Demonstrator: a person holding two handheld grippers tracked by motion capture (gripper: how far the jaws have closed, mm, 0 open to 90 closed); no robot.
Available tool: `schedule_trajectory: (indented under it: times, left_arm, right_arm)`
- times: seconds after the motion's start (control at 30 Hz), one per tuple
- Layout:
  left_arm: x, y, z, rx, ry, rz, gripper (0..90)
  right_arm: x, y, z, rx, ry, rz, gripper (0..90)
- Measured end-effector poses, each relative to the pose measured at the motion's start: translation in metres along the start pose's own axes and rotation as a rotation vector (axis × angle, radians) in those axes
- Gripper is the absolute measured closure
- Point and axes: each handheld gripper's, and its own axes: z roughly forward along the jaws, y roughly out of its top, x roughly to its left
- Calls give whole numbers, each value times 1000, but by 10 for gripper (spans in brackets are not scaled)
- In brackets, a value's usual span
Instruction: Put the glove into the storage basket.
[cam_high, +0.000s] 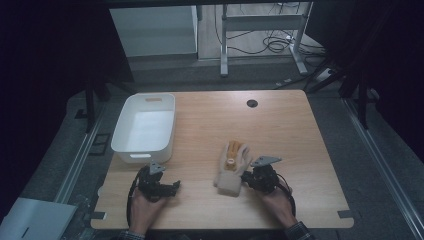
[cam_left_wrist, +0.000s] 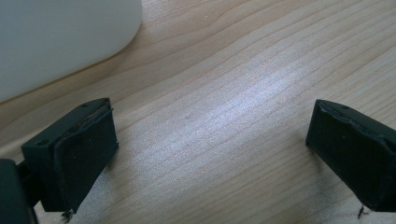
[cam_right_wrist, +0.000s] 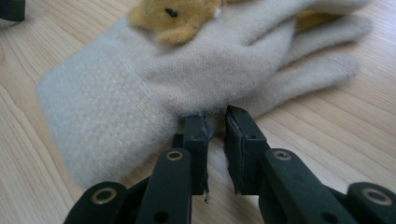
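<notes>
Wooden table (cam_high: 280, 130): right hand-held gripper (cam_right_wrist: 215, 122) nips glove (cam_right_wrist: 140, 88) edge.

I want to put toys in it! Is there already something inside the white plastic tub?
No, the white plastic tub on the wooden table shows a bare white bottom in the high view.

Wooden table (cam_high: 280, 130) carried a white rectangular bin (cam_high: 144, 127) at its far left, open side up, and a dark round grommet (cam_high: 252, 103) near its far edge. Grey floor beyond held a white metal frame (cam_high: 260, 22) with tangled black cables (cam_high: 280, 42) beneath it. Pale sheet (cam_high: 35, 220) lay at near left, off the table.
</notes>
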Motion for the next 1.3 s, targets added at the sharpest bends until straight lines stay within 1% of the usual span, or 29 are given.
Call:
schedule_trajectory:
  times: [0.23, 0.63, 0.73, 0.87, 0.97, 1.2, 1.27, 1.3]
  left_arm:
    - [0, 0, 0, 0, 0, 0, 19]
    - [0, 0, 0, 6, 2, 1, 13]
    - [1, 0, 0, 7, 0, 1, 13]
    - [1, 1, 1, 8, 0, 1, 7]
    - [1, 3, 3, 6, -9, 5, 0]
    - [1, 3, 3, 5, -11, 7, 0]
    - [0, 3, 2, 2, -12, 12, 18]
    - [-1, 4, 1, 11, -14, 21, 26]
  right_arm:
    - [7, 8, 11, 2, 12, -9, 768]
    - [14, 25, 30, 0, 23, -30, 766]
    - [14, 26, 31, 4, 22, -33, 754]
    - [14, 22, 24, 1, 5, -42, 713]
    - [9, 18, 14, -7, -21, -49, 680]
    - [-10, 7, -5, -16, -62, -20, 591]
    - [-16, 2, -10, -21, -77, -4, 561]
    - [-19, 0, -12, -20, -86, 4, 549]
